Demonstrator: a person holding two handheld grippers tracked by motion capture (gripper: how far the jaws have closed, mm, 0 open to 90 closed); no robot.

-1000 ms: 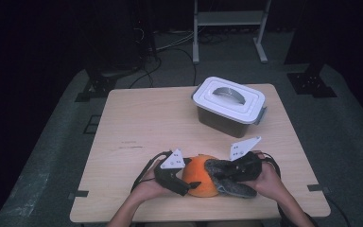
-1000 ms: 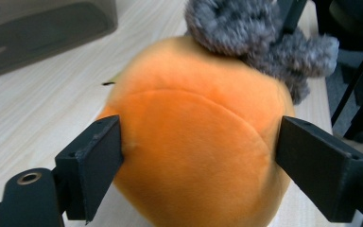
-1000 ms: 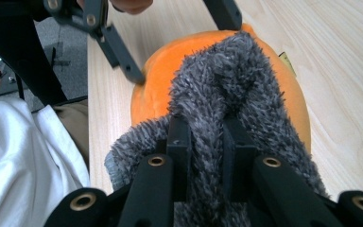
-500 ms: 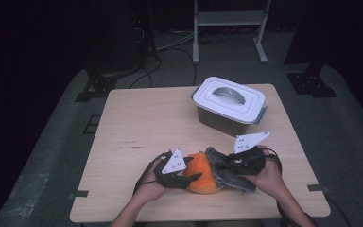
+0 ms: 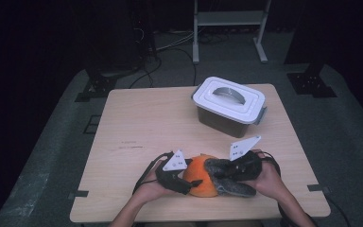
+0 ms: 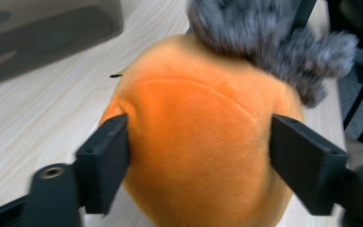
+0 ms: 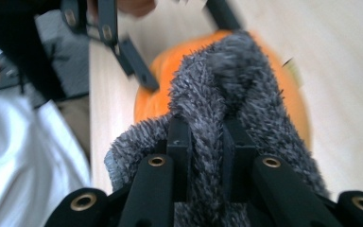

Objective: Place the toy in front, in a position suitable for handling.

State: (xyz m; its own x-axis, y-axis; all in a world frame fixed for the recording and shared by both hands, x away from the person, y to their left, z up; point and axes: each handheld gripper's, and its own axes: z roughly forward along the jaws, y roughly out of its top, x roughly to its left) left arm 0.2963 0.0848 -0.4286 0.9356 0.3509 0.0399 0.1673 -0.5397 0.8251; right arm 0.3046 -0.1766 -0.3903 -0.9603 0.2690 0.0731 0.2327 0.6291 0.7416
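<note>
- Right gripper [image 7: 203, 137]: jaws clenched on the shaggy grey fabric cover [image 7: 227, 90], pinched tight between the pads.
- Left gripper [image 6: 198, 146]: jaws straddle the round orange plush ball [image 6: 194, 156]; they have just been opening, the ball between them. One pad touches the plush, the other stands just off it; no real squeeze.
- Ball sits lower centre of the high view, on the light wooden table [image 5: 160, 118] near its front edge; grey cover draped over its right side.
- Judgement: cover only partly on or off the ball; most of the orange is bare, so the pulling is mid-way.
- Lidded white plastic box [image 5: 229, 105], upper right of the table, well apart, shut. Nothing obstructs.
</note>
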